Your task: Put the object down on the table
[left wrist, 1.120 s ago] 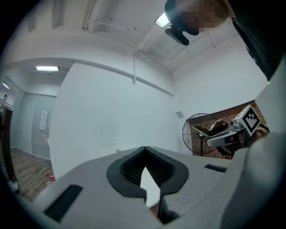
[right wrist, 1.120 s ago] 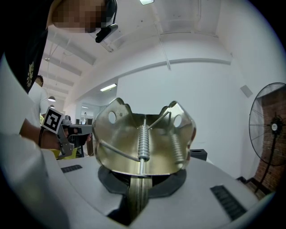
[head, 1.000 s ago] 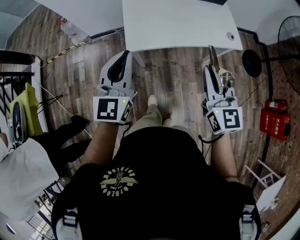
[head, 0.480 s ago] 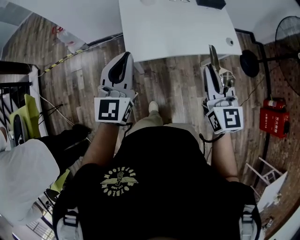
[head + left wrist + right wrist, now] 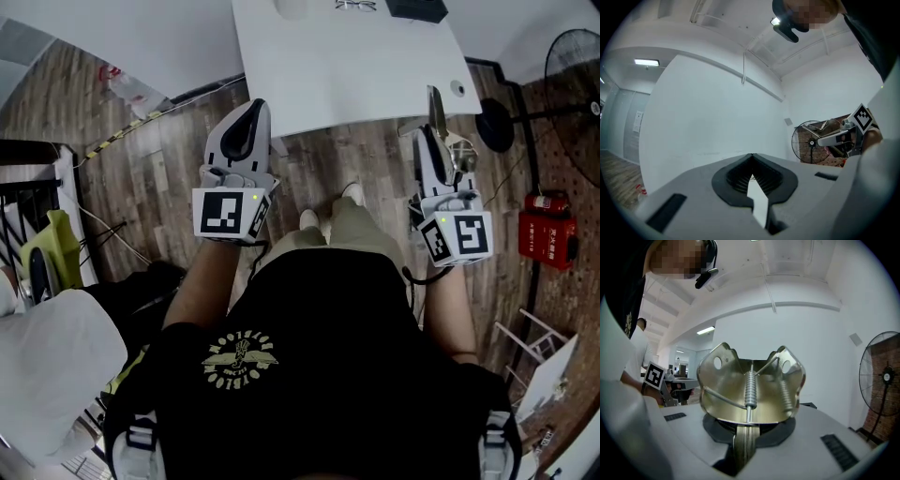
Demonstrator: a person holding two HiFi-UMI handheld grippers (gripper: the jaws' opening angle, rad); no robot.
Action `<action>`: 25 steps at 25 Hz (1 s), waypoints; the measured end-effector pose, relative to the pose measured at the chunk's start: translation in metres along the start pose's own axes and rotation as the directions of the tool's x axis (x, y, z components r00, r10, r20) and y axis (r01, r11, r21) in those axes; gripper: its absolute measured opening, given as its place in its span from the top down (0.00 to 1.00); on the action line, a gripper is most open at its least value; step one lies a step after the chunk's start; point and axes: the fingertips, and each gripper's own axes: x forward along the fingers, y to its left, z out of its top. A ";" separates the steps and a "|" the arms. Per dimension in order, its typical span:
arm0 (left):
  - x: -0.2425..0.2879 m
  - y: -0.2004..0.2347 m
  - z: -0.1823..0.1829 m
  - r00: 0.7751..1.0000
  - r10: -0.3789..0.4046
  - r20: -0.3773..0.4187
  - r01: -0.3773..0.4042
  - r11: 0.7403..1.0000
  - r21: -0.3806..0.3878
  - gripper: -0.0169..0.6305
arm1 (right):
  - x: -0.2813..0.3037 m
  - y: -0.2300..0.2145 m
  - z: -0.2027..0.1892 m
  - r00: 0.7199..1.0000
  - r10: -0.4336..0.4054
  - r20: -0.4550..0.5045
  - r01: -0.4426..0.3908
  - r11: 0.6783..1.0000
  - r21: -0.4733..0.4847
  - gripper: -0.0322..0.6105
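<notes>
A brass-coloured metal spring clamp [image 5: 752, 385] with a coil spring stands upright between the jaws of my right gripper [image 5: 746, 432], which is shut on its flat handle. In the head view the clamp [image 5: 435, 111] sticks out ahead of my right gripper [image 5: 431, 141], its tip at the near edge of the white table [image 5: 347, 66]. My left gripper [image 5: 249, 127] is level with it at the table's near left edge. Its jaws are shut with nothing between them, as the left gripper view shows [image 5: 751, 176].
Glasses [image 5: 354, 5] and a dark item [image 5: 415, 9] lie at the table's far side. A standing fan [image 5: 572, 56] and a red box [image 5: 547, 230] are on the right. A person in white [image 5: 47, 366] is at the left, on the wooden floor [image 5: 159, 150].
Both grippers have moved forward over the floor, and the table's near edge is now at their tips. The clamp stays gripped in the right one.
</notes>
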 end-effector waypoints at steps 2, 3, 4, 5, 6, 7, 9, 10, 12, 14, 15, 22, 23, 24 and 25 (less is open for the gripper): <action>0.005 0.003 -0.001 1.000 0.002 -0.002 -0.002 1.000 -0.005 0.96 | 0.003 -0.004 0.002 1.000 0.000 0.005 0.000 1.000 0.015 0.88; 0.007 0.004 -0.002 1.000 0.002 -0.003 -0.002 1.000 -0.006 0.96 | 0.005 -0.005 0.003 1.000 -0.001 0.008 0.000 1.000 0.015 0.88; 0.010 0.005 -0.002 1.000 0.003 -0.003 -0.003 1.000 -0.007 0.96 | 0.008 -0.007 0.004 1.000 -0.001 0.010 0.001 1.000 0.012 0.88; 0.012 0.006 -0.001 1.000 0.004 -0.003 -0.004 1.000 -0.007 0.96 | 0.010 -0.008 0.004 1.000 0.000 0.010 0.000 1.000 0.009 0.88; 0.013 0.007 -0.001 1.000 0.006 -0.003 -0.006 1.000 -0.007 0.96 | 0.012 -0.010 0.003 1.000 0.002 0.008 -0.002 1.000 0.008 0.88; 0.015 0.007 0.000 1.000 0.007 -0.002 -0.007 1.000 -0.006 0.96 | 0.014 -0.011 0.003 1.000 0.003 0.006 -0.003 1.000 0.008 0.88; 0.018 0.007 0.001 1.000 0.006 0.000 -0.006 1.000 -0.001 0.96 | 0.018 -0.014 0.002 1.000 0.007 0.005 -0.007 1.000 0.007 0.88; 0.020 0.007 0.001 1.000 0.004 0.002 -0.004 1.000 0.002 0.96 | 0.020 -0.015 0.002 1.000 0.008 0.005 -0.008 1.000 0.007 0.88; 0.028 0.008 0.001 1.000 -0.001 0.006 0.001 1.000 0.006 0.96 | 0.026 -0.021 0.000 1.000 0.008 0.003 -0.008 1.000 0.007 0.88; 0.040 0.010 0.000 1.000 -0.004 0.006 0.004 1.000 0.004 0.96 | 0.034 -0.028 -0.002 1.000 0.008 -0.003 -0.008 1.000 0.006 0.88; 0.046 0.010 -0.001 1.000 -0.005 0.004 0.005 1.000 0.002 0.96 | 0.038 -0.032 -0.002 1.000 0.010 -0.006 -0.010 1.000 0.007 0.88; 0.076 0.006 -0.001 1.000 -0.008 0.005 0.008 1.000 -0.009 0.96 | 0.053 -0.054 0.000 1.000 0.016 -0.011 -0.016 1.000 0.000 0.88; 0.080 0.006 -0.001 1.000 -0.008 0.006 0.009 1.000 -0.009 0.96 | 0.056 -0.057 0.001 1.000 0.016 -0.011 -0.016 1.000 0.001 0.88; 0.083 0.005 -0.001 1.000 -0.009 0.005 0.009 1.000 -0.009 0.96 | 0.058 -0.060 0.001 1.000 0.015 -0.011 -0.015 1.000 0.002 0.88; 0.087 0.005 -0.002 1.000 -0.009 0.003 0.009 1.000 -0.008 0.96 | 0.061 -0.063 0.001 1.000 0.016 -0.010 -0.016 1.000 0.005 0.88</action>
